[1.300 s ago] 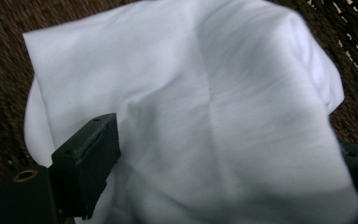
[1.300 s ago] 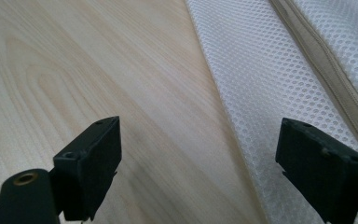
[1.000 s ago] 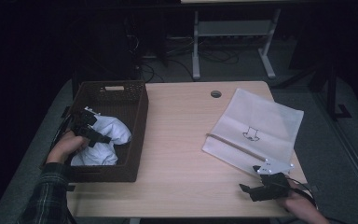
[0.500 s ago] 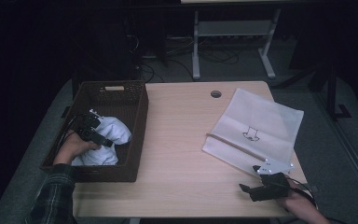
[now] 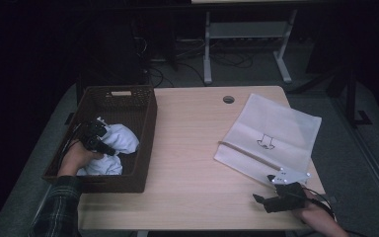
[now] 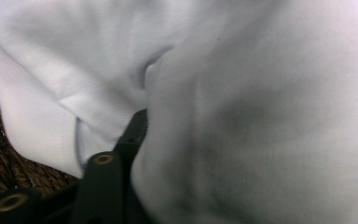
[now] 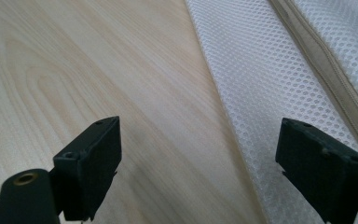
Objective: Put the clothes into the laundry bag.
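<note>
In the dark brown woven basket (image 5: 140, 118) at the counter's (image 5: 192, 148) left side, the left hand-held gripper (image 5: 100, 143) is clenched on a crumpled, soft white cloth (image 5: 121, 138) bunched in thick folds, cloth pressed between its jaws. Rightward lies a flat white mesh bag (image 5: 271, 133) with a beige zip. Beside its near edge, the right hand-held gripper (image 5: 261, 200) rests on the wood, jaws spread wide and empty.

No readable text; small dark mark on mesh bag (image 5: 276, 136), perhaps drawing.
</note>
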A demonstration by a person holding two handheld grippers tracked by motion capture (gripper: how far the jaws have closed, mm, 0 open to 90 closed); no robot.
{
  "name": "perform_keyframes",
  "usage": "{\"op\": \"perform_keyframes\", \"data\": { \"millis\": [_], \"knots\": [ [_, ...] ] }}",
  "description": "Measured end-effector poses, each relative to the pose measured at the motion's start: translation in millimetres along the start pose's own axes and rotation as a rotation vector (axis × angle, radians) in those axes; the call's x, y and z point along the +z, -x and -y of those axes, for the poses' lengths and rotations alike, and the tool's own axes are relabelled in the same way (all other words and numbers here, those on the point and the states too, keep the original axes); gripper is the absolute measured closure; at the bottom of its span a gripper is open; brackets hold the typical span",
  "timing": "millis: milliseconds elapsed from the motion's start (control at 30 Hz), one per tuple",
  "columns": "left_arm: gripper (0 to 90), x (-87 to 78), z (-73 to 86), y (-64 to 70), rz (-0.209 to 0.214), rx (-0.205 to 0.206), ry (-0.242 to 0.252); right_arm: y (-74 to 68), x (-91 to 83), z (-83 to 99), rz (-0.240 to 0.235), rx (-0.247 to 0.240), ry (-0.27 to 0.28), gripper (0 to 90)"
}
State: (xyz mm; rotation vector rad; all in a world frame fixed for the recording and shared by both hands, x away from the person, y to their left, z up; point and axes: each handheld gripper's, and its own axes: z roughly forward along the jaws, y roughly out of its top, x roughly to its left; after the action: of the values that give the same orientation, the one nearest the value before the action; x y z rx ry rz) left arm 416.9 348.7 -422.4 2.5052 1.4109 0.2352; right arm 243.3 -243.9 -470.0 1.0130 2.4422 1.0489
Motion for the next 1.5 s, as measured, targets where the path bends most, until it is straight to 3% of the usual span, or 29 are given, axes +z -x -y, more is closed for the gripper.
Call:
{"op": "perform_keyframes", "data": {
  "millis": [167,467,867,1200,1500],
  "knots": [
    [60.9,-4.1,1.8,-1.7,0.018,-0.013,0.019,-0.7,0.0,-0.4,-0.002,-0.001,0.005,13.4],
    [63.2,-16.1,3.9,-4.7,0.052,-0.048,0.075,-0.1,0.2,-0.3,-0.002,0.007,0.001,13.4],
    [62.7,-47.7,-5.2,0.1,0.032,-0.022,0.126,0.8,0.1,-0.3,-0.002,0.012,0.007,13.4],
    [62.3,-75.9,-10.0,6.8,0.04,0.01,0.204,0.8,-0.6,-0.1,-0.001,0.015,0.008,13.4],
    [62.1,-102.9,-16.6,22.9,0.062,0.074,0.282,0.6,-0.4,0.0,-0.002,0.015,0.006,13.4]
  ]
}}
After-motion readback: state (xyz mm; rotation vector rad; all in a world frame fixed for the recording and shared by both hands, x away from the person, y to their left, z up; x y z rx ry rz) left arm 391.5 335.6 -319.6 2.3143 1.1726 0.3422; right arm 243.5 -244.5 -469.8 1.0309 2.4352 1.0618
